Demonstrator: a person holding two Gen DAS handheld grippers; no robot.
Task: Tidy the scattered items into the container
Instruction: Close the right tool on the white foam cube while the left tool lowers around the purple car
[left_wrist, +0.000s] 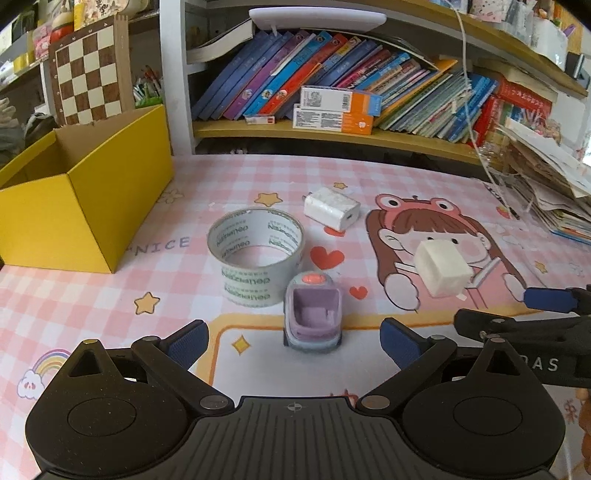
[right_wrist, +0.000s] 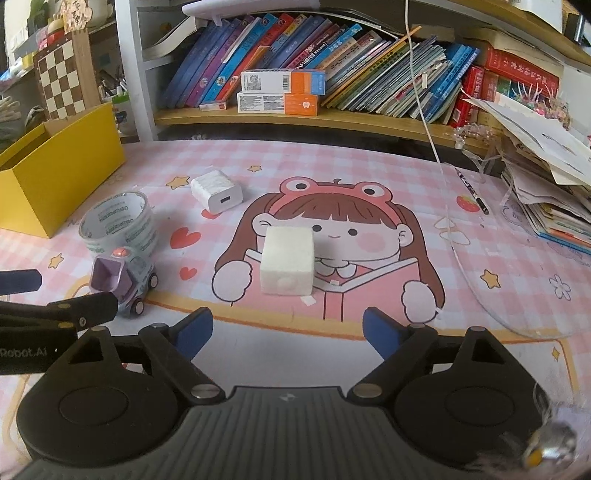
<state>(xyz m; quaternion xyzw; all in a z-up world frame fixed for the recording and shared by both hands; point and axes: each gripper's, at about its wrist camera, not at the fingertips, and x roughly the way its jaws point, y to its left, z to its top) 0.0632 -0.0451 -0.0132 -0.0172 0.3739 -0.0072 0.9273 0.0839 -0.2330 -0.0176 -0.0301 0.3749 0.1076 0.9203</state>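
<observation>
We see our left gripper (left_wrist: 293, 341) open at lower centre, the purple toy truck (left_wrist: 313, 312) just ahead of its empty jaws. Our right gripper (right_wrist: 288, 330) also gapes empty, with the white foam block (right_wrist: 287, 260) ahead at centre. The tape roll (left_wrist: 255, 254) and white charger (left_wrist: 332, 207) lie mid-frame; the yellow box (left_wrist: 79, 206) stands upper left.

A yellow box (left_wrist: 88, 206) stands open at the table's far left. A clear tape roll (left_wrist: 255, 254) lies flat near it, with a purple toy truck (left_wrist: 312, 317) just beside the roll. A white charger (left_wrist: 332, 208) lies behind them, and a white cube (right_wrist: 288, 260) rests well apart, on the cartoon girl's face.
</observation>
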